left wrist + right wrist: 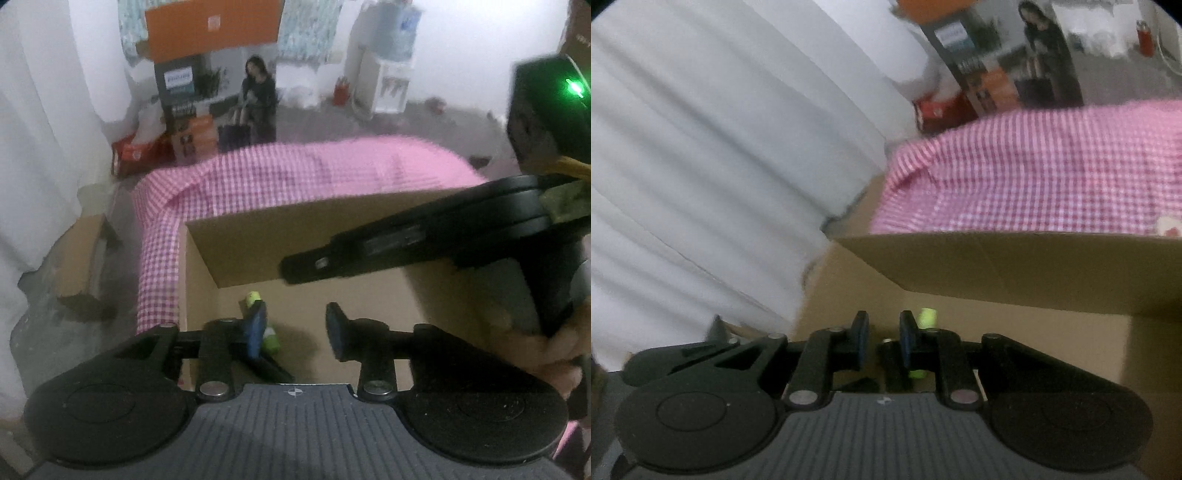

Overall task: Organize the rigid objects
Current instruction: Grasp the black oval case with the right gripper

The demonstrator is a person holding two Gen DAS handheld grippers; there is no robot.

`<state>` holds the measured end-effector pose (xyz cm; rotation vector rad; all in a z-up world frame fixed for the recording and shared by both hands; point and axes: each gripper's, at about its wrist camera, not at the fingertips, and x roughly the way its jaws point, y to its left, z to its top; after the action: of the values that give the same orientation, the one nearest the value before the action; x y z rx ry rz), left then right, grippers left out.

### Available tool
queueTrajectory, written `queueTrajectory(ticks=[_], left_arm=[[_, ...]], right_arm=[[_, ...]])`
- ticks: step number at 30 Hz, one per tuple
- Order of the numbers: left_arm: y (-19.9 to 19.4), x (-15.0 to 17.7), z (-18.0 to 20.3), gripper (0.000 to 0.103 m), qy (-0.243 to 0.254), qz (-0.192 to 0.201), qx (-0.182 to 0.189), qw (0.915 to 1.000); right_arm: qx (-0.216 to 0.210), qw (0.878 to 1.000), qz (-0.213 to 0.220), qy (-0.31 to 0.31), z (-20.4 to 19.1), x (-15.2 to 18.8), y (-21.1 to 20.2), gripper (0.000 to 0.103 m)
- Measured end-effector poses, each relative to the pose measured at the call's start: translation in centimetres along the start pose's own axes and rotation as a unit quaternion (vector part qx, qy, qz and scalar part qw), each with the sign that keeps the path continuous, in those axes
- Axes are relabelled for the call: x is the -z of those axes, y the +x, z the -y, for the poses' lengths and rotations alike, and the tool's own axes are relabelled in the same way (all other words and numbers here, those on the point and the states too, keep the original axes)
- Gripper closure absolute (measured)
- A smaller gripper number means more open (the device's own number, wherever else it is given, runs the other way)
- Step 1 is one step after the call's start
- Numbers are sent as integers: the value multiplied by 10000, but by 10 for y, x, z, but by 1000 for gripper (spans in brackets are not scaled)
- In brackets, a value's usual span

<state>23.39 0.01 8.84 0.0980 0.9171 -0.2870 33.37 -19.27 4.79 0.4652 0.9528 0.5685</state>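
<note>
White curtains [701,166] hang along one side of the room, and beyond a table draped in pink gingham cloth [295,173] we see stacked printed cartons [207,110] and a water dispenser [388,74], all softened by blur. On the cloth stands an open cardboard box [258,251], its near wall cut off by our own rigs. In the left wrist view our left claw [295,332] hangs over the box with its jaws apart and nothing pressed between them; behind its left finger [256,328] lie small green objects [271,338] on the box floor, partly hidden, so we cannot make out what they are. The right claw [295,271] crosses that view from the right as a dark bar, with a green light glowing on its housing and a hand [557,354] cut off at the frame edge. In the right wrist view the right claw [884,338] points into the box with its blue pads [905,343] close together and only a narrow gap; we see nothing held there, though a dark shape just below is too blurred to name. A green object [928,317] peeks out beyond the right finger.
</note>
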Motion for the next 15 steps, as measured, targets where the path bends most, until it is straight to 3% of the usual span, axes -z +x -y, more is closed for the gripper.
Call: queueTrajectory(ticks=[2, 4, 5, 6, 11, 15], left_arm=[[-22, 7, 6, 61, 60, 200, 113, 9997], [-46, 18, 14, 53, 153, 403, 224, 9988], [-59, 25, 20, 51, 201, 526, 282, 9980], [-67, 32, 25, 47, 255, 616, 328, 9972], [-94, 74, 54, 32, 499, 806, 703, 9930], [-87, 112, 81, 30, 712, 669, 953, 9906]], right_arm=[[-131, 9996, 238, -57, -7, 9, -30, 77], [-240, 9985, 478, -103, -14, 24, -64, 59], [-284, 9976, 622, -146, -17, 34, -82, 43], [-284, 9965, 758, -190, -19, 44, -97, 39], [-114, 9918, 1235, -322, -24, 109, -166, 39], [-111, 9898, 1416, -117, -12, 164, -196, 39]])
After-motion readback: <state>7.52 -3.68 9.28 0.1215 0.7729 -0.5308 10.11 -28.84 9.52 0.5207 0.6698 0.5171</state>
